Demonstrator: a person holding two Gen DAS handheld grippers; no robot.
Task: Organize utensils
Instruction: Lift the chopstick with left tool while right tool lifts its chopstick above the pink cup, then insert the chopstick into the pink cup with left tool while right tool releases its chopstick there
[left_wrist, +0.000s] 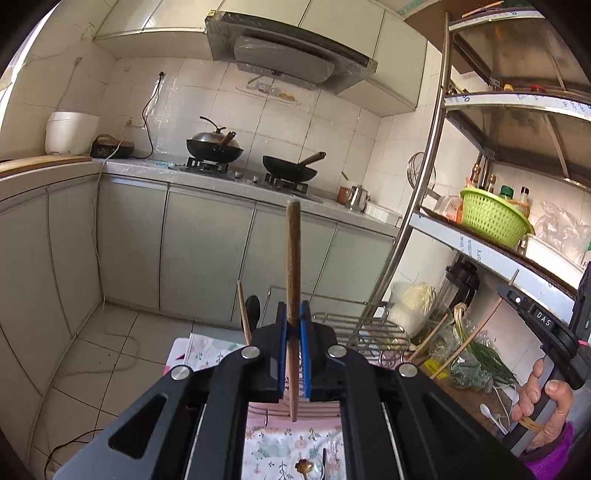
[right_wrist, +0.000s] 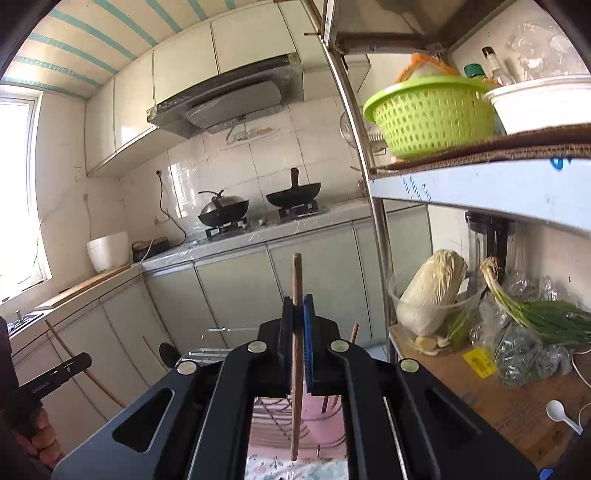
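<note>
Above the wire dish rack (left_wrist: 373, 332), the left gripper (left_wrist: 294, 325) and right gripper (right_wrist: 297, 332) each clamp a wooden chopstick (left_wrist: 293, 266) (right_wrist: 297, 280) upright in closed jaws; held by such thin sticks, either could pivot or slip onto the rack.

A wire rack (left_wrist: 369, 332) stands on the table (left_wrist: 280, 450), perhaps beside the shelf (left_wrist: 491, 254).
</note>
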